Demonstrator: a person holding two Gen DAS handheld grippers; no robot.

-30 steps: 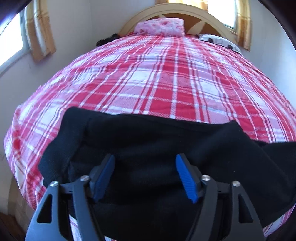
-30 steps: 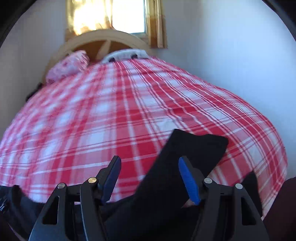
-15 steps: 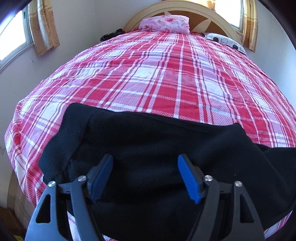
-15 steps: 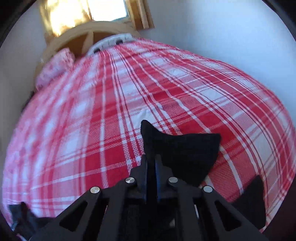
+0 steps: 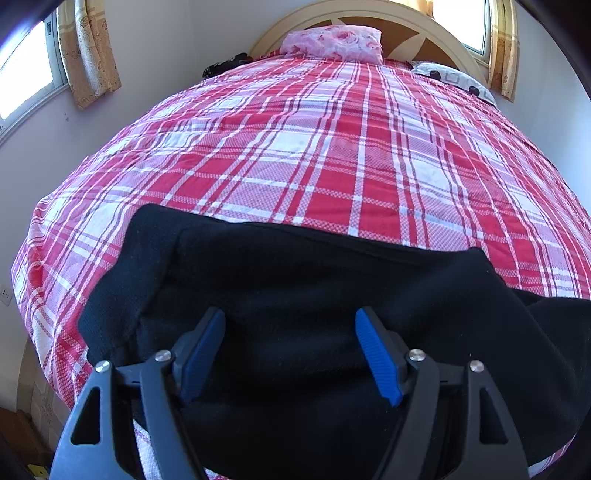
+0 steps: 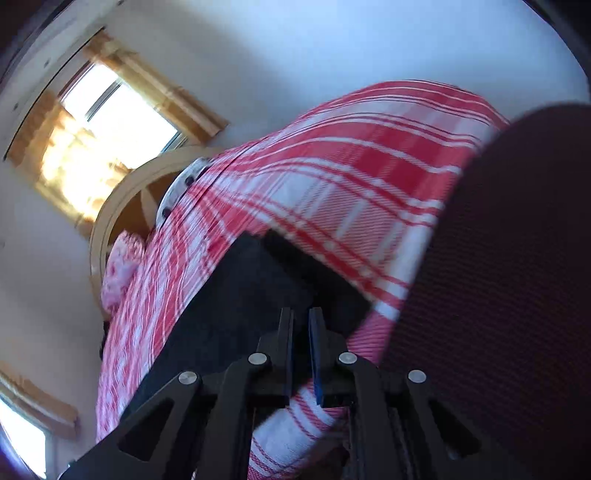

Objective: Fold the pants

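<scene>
Across the plaid-covered bed (image 5: 332, 166), black pants (image 5: 295, 295), sunlit windows (image 6: 110, 122).

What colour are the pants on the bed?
Black. The pants show best in the left wrist view, lying on the red and white checked bedspread.

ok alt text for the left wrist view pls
The open left gripper hangs over black pants spread across the near end of a bed with a red and white plaid bedspread. Its blue pads stand wide apart, gripping nothing. A pink floral pillow lies against the curved wooden headboard, between curtained windows.
</scene>
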